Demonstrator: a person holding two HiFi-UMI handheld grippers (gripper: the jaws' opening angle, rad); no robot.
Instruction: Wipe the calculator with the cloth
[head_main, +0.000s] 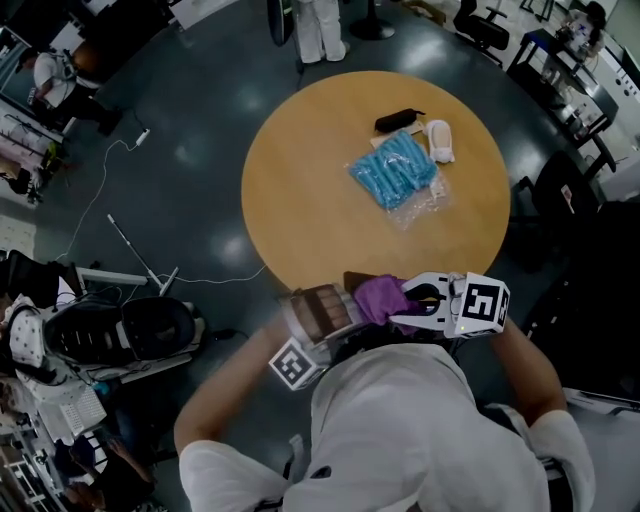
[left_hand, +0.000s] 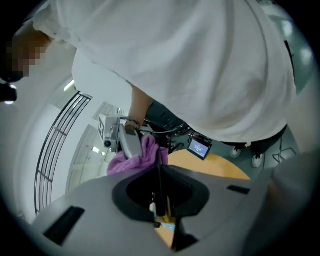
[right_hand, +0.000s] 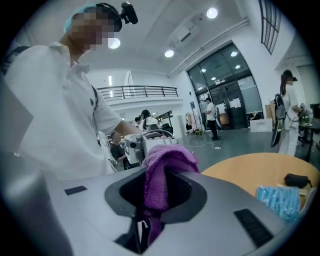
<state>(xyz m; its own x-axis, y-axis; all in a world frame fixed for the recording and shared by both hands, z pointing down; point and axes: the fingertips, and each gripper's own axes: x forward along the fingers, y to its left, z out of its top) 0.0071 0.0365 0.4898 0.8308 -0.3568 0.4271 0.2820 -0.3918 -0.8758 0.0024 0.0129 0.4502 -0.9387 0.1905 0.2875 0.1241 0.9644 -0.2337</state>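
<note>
The calculator (head_main: 321, 309), brown with rows of keys, is held in the air just off the near edge of the round table, and my left gripper (head_main: 322, 338) is shut on it. In the left gripper view it shows edge-on as a thin dark slab (left_hand: 159, 176) between the jaws of the left gripper (left_hand: 159, 196). My right gripper (head_main: 408, 300) is shut on the purple cloth (head_main: 377, 298), which touches the calculator's right end. In the right gripper view the cloth (right_hand: 166, 159) bulges out of my right gripper (right_hand: 151, 202), with the left gripper (right_hand: 135, 146) just behind it.
The round wooden table (head_main: 300, 200) carries a blue packet (head_main: 393, 170), a black case (head_main: 398, 120) and a white object (head_main: 439, 140) at its far right. Chairs and gear stand on the floor to the left (head_main: 120, 330). Other people stand farther off (right_hand: 289, 110).
</note>
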